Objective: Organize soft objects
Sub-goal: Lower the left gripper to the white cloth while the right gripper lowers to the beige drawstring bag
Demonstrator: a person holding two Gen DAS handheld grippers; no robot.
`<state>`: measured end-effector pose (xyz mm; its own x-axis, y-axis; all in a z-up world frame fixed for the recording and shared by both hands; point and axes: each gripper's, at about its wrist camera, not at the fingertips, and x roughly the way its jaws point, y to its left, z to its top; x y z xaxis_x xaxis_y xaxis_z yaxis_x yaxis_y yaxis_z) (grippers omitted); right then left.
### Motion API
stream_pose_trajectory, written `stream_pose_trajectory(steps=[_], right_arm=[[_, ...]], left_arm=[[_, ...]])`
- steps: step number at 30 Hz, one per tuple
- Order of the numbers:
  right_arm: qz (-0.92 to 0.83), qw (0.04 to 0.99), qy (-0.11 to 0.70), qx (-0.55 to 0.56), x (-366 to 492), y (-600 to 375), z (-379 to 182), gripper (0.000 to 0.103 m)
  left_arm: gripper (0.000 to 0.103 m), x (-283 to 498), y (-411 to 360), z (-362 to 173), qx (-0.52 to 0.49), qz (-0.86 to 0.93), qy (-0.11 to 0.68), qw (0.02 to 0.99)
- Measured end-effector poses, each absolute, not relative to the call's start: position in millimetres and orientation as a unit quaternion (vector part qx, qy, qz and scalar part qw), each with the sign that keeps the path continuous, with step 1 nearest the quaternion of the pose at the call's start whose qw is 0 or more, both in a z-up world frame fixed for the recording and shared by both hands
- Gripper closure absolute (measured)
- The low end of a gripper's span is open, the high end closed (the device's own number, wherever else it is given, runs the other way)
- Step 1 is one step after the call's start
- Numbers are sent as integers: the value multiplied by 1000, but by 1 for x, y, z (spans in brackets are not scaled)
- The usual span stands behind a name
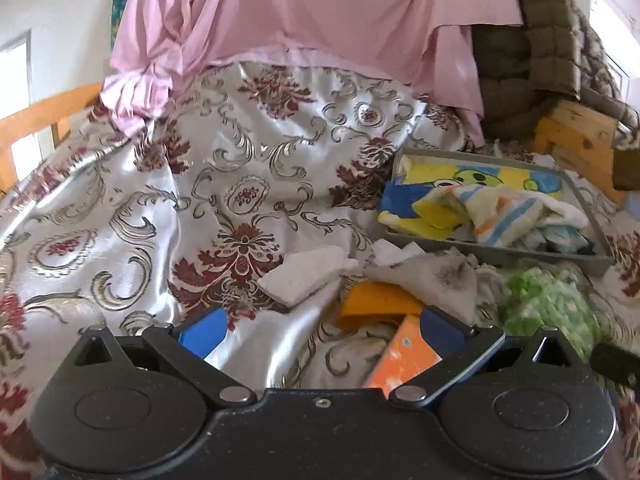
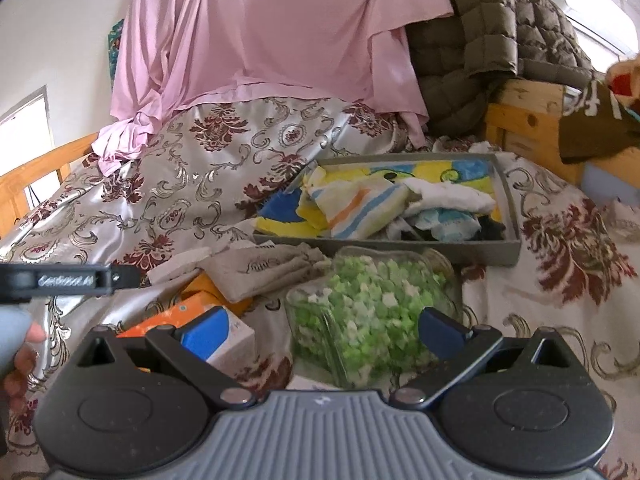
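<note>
Left tool: blue-padded fingers spread wide, nothing between them; it hangs over the silver satin bedspread with dark red floral pattern, its right finger just above an orange and white carton.

Right tool: fingers likewise spread wide, gripping nothing, poised low over a clear plastic bag of green and white foam bits, which lies between the fingers in this view.

Grey rectangular tray: rests on the bed beyond the bag. It holds a yellow and blue cartoon-print towel, a cream cloth with orange and blue stripes, a white crumpled cloth and further small cloths too jumbled to tell apart.

Loose items in front of the tray: a beige folded cloth touching the bag's left side, a white flat foam piece, an orange soft piece beside the carton.

Background: a pink sheet draped over a mound, an olive quilted jacket on a wooden frame.
</note>
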<state>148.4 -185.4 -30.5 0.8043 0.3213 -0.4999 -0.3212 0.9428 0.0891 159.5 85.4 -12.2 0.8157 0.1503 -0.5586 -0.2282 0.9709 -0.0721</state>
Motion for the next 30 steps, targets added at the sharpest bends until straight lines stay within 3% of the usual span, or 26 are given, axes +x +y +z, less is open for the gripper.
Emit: stream_pose_trajectory(steps=[23, 30], right_arm=[[231, 931, 275, -69, 229, -97, -47, 0], [235, 927, 280, -83, 254, -73, -55, 0]], left_arm=[[1, 253, 175, -62, -132, -3, 318, 939], [2, 269, 175, -70, -88, -34, 319, 943]])
